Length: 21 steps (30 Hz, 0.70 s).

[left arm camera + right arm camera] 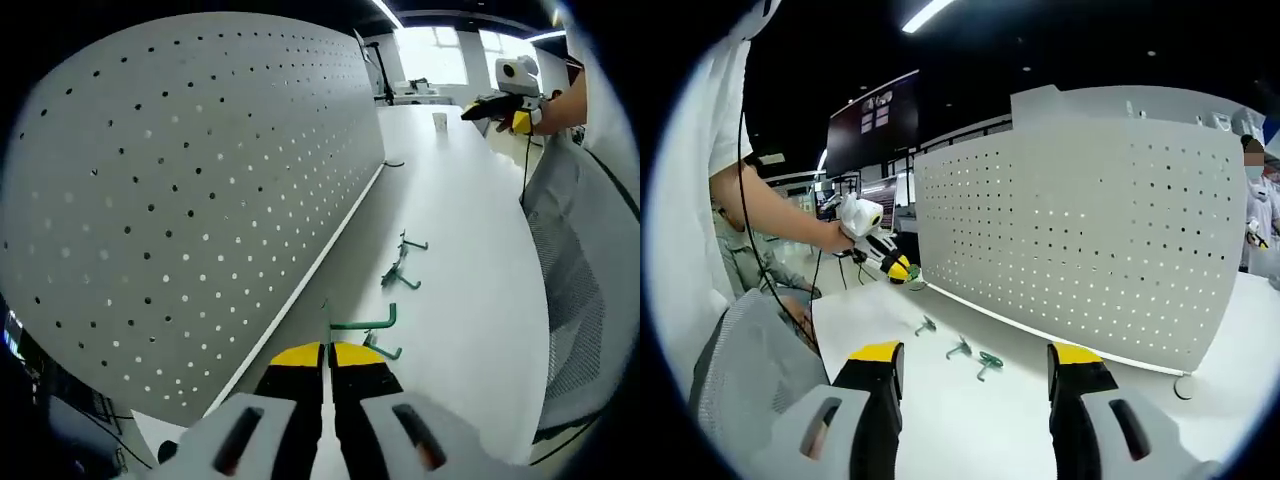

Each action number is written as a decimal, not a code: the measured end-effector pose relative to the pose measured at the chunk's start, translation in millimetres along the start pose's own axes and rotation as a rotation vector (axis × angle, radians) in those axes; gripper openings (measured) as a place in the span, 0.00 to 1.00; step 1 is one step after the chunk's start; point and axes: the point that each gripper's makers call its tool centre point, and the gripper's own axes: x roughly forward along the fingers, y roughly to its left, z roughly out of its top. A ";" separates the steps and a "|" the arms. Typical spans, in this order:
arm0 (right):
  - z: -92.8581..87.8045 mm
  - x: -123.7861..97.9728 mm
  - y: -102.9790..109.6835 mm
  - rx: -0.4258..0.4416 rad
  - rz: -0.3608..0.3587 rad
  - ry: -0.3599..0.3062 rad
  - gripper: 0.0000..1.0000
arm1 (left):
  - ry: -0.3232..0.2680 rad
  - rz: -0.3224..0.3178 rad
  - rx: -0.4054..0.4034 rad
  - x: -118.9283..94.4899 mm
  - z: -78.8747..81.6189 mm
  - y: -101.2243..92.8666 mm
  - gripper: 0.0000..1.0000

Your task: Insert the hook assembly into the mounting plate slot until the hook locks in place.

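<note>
A large white pegboard mounting plate [190,190] [1090,240] stands upright along the white table [470,300]. My left gripper [328,352] is shut, and a green wire hook [365,322] sticks out from between its yellow tips, low and close to the plate's foot. Three more green hooks lie loose on the table [404,262] [384,350] [960,348]. The right gripper [975,352] hangs open above the table, nothing between its jaws. The left gripper [885,262] also shows in the right gripper view, in a hand at the plate's far end.
A grey mesh chair back [590,260] [750,370] stands at the table's edge. The right gripper [500,105] and its hand show far down the table. A dark small hook [393,163] lies by the plate. A person [1260,200] stands behind the plate's right end.
</note>
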 end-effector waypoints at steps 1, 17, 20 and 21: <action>1.6 -0.1 -0.6 0.006 -0.001 -0.007 0.56 | -0.009 0.008 -0.006 -0.9 1.3 0.4 0.01; 9.8 -0.1 1.3 0.039 0.000 -0.039 0.56 | -0.192 0.134 -0.134 -23.9 34.5 -1.7 0.01; 11.1 0.5 3.4 0.032 0.004 -0.039 0.55 | -0.219 0.148 -0.154 -28.9 41.4 -7.2 0.01; 11.2 0.6 4.4 0.038 0.007 -0.042 0.55 | -0.240 0.163 -0.159 -31.4 44.8 -7.4 0.01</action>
